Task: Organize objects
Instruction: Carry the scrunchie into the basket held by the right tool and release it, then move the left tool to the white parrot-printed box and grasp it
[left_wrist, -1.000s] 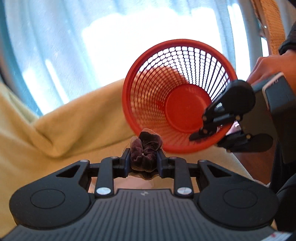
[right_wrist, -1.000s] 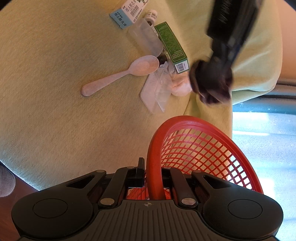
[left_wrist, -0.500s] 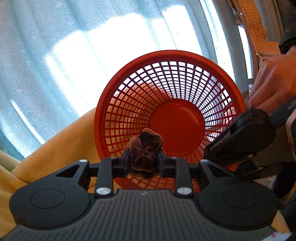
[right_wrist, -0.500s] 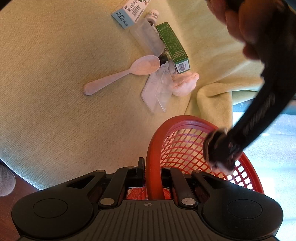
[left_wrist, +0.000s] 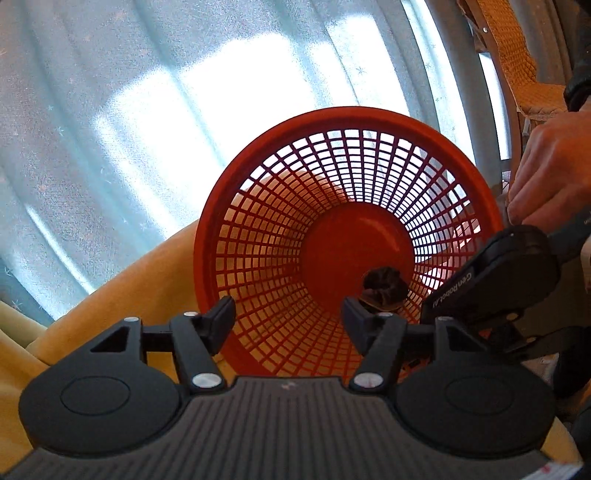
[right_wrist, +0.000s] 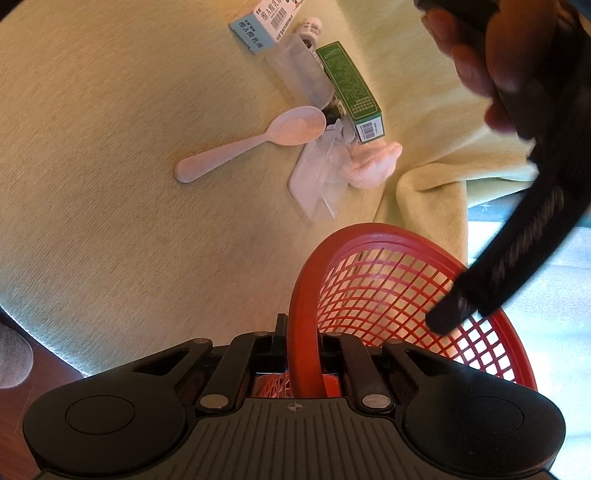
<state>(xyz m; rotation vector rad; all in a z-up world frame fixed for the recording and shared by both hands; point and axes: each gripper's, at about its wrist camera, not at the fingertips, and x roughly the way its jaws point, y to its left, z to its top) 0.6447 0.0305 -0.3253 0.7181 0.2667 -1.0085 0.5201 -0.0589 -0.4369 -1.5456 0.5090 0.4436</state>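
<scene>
Dark scrunchie (left_wrist: 384, 290) lies in red basket (left_wrist: 258, 236) beyond just-opened, empty left claw (left_wrist: 288, 317).

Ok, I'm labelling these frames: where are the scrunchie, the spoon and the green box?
scrunchie (left_wrist: 385, 290): left wrist view, middle of the dark fabric bunch.
spoon (right_wrist: 300, 125): right wrist view, its bowl.
green box (right_wrist: 349, 84): right wrist view, printed top face.

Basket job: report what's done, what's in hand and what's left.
Done: the dark scrunchie lies inside the red basket, clear of the left gripper, whose jaws have just been opening with nothing between them. In hand: the right gripper is shut on the basket's rim, holding it tilted. Left: spoon, green box, blue box, clear bag and pink item on the cloth.
</scene>
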